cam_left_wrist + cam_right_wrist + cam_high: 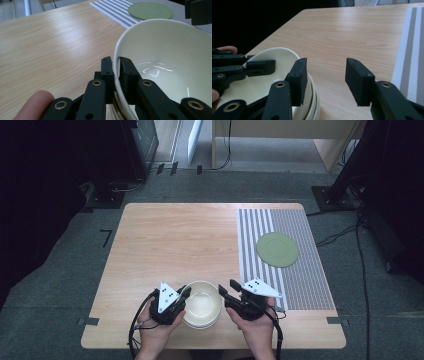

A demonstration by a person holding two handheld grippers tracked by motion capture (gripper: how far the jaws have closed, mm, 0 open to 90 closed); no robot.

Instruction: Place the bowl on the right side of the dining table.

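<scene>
Left gripper [115, 62] fingers clenched on cream bowl [175, 45] rim | right gripper [325, 75] released beside bowl | green plate [277, 249] well apart

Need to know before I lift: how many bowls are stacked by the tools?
2, maybe more: the top bowl, its rim clamped by the left tool, and a lower bowl nested beneath. Others may be hidden.

Lab or studio – stand bases [332, 195], floor cables [340, 234], carpet, lone table [165, 235].

Glossy ceramic bowl [165, 57] — matt wood table [55, 42]
</scene>
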